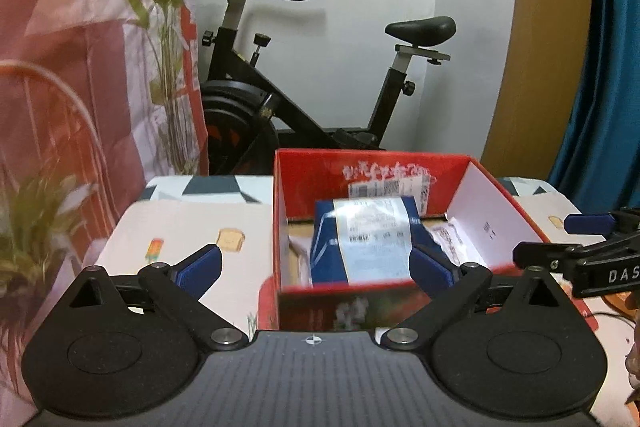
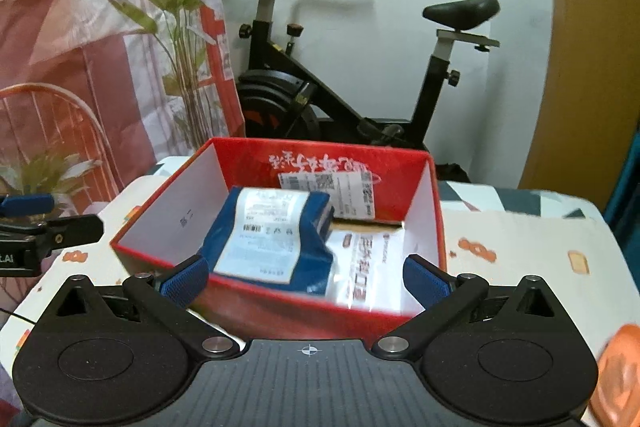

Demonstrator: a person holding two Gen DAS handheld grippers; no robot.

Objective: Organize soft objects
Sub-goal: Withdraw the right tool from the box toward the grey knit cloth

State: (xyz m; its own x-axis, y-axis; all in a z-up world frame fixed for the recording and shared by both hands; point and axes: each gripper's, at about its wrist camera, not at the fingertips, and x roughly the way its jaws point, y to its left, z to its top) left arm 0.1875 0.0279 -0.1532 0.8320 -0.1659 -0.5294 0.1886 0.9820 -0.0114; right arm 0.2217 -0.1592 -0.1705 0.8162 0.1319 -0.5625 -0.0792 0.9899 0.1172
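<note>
An open red box [image 1: 304, 183] [image 2: 248, 163] stands on a table with a patterned white cloth. Inside it a blue soft parcel [image 1: 368, 239] [image 2: 264, 231] with a white shipping label leans against the back. A white soft parcel [image 2: 372, 267] [image 1: 452, 239] lies beside it, to its right. My left gripper [image 1: 316, 263] is open in front of the box's near wall, nothing between its blue pads. My right gripper [image 2: 306, 277] is also open and empty, at the same near wall. Each gripper shows at the edge of the other's view.
A black exercise bike [image 1: 320, 99] stands behind the table against the white wall. A pink curtain and a green plant [image 2: 180, 27] are at the left, beside an orange wire chair [image 2: 52, 123]. An orange object [image 2: 616, 371] lies at the near right.
</note>
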